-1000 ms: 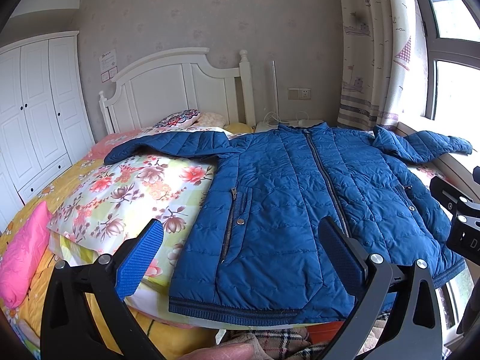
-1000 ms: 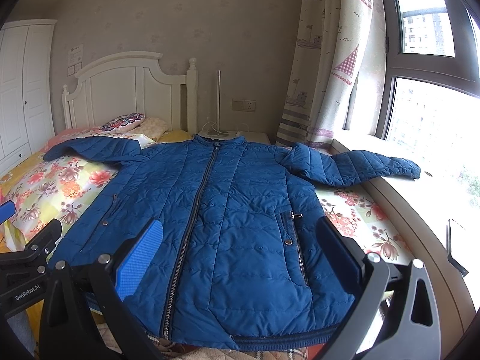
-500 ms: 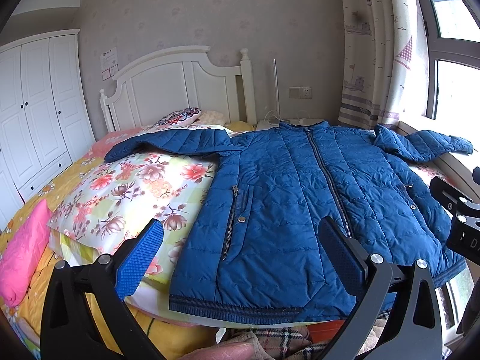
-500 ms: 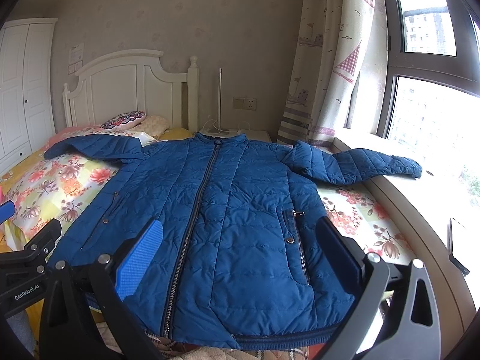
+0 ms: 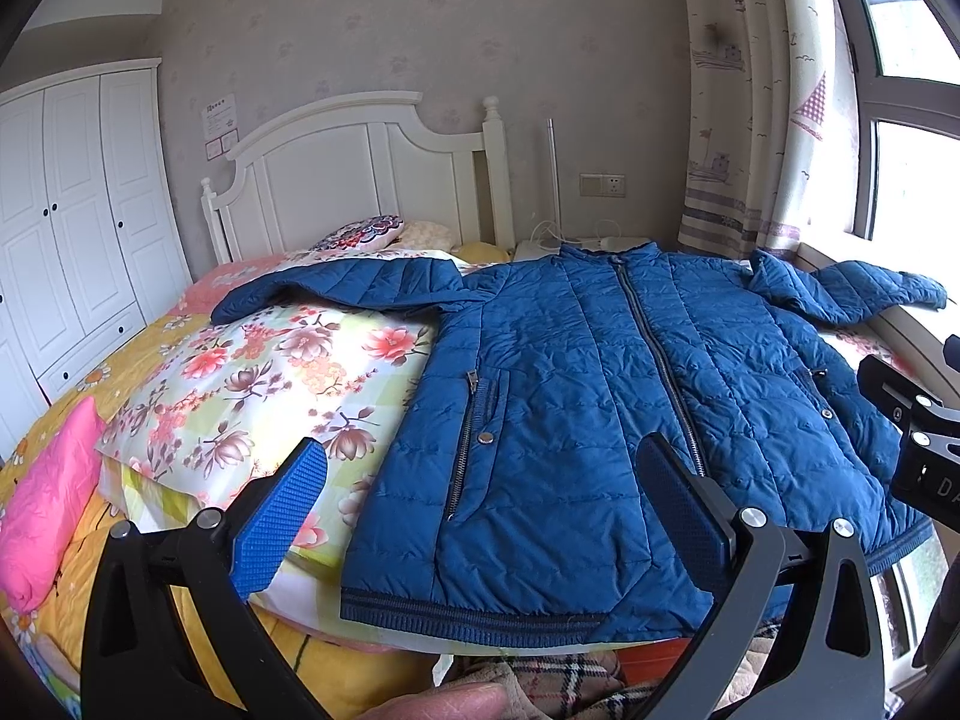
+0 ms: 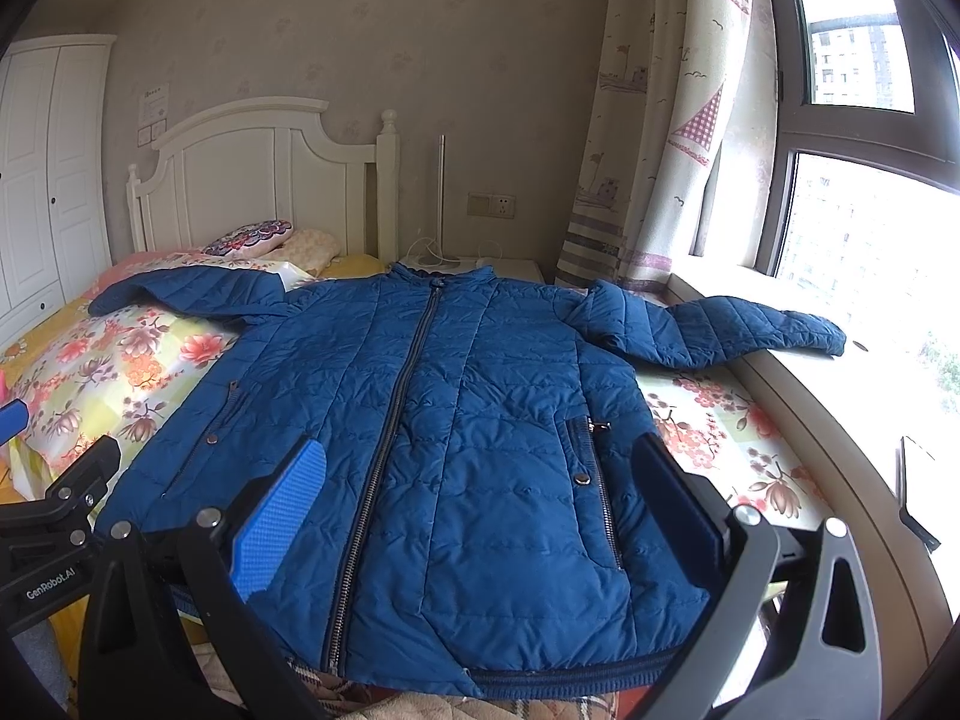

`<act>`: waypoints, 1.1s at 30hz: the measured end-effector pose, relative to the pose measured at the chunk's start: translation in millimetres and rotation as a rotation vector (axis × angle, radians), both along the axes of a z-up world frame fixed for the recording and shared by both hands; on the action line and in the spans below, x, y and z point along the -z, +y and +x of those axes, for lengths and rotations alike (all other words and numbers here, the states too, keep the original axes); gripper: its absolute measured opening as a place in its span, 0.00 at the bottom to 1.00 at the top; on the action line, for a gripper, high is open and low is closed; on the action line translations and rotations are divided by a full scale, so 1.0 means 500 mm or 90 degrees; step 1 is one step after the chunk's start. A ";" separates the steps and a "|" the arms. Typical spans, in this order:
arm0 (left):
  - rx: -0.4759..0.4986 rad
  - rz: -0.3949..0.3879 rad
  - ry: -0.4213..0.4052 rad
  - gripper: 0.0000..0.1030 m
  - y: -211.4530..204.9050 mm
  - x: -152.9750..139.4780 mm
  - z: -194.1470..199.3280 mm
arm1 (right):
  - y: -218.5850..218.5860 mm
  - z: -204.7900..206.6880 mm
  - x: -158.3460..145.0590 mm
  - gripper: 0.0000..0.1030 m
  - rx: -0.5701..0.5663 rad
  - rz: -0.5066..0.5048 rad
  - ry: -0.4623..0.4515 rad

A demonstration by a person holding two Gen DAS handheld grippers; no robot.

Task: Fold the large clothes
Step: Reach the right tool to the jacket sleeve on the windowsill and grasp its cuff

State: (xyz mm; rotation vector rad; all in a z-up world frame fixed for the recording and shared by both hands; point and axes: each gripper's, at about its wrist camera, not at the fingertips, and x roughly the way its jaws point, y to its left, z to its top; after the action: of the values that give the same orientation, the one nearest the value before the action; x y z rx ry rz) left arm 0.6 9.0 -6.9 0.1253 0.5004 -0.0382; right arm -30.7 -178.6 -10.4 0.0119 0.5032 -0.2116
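A blue quilted jacket (image 5: 588, 396) lies flat, front up and zipped, on the bed, with its hem toward me and both sleeves spread out. It also shows in the right wrist view (image 6: 456, 420). My left gripper (image 5: 480, 498) is open and empty, held above the jacket's left hem area. My right gripper (image 6: 480, 498) is open and empty, held above the jacket's lower middle and right pocket. The right sleeve (image 6: 720, 330) reaches onto the window sill.
A floral quilt (image 5: 252, 384) lies under the jacket's left side. A pink pillow (image 5: 42, 480) lies at the left. A white headboard (image 5: 360, 180) and a wardrobe (image 5: 72, 210) stand behind. The window sill (image 6: 810, 396) borders the bed on the right. A plaid cloth (image 5: 558, 678) lies under the hem.
Both grippers have shifted slightly, and the view has tilted a little. The jacket has not moved, and both grippers stay open.
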 end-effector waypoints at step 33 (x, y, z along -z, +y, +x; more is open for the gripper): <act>0.084 0.115 0.203 0.96 -0.148 0.115 0.383 | -0.275 0.216 0.092 0.98 0.126 0.128 0.075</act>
State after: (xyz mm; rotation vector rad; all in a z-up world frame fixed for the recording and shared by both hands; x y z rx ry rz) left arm 192.3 -65.2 -64.3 0.3322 0.8141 -0.1443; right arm 77.0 -316.0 -56.2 0.2466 0.6397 -0.3558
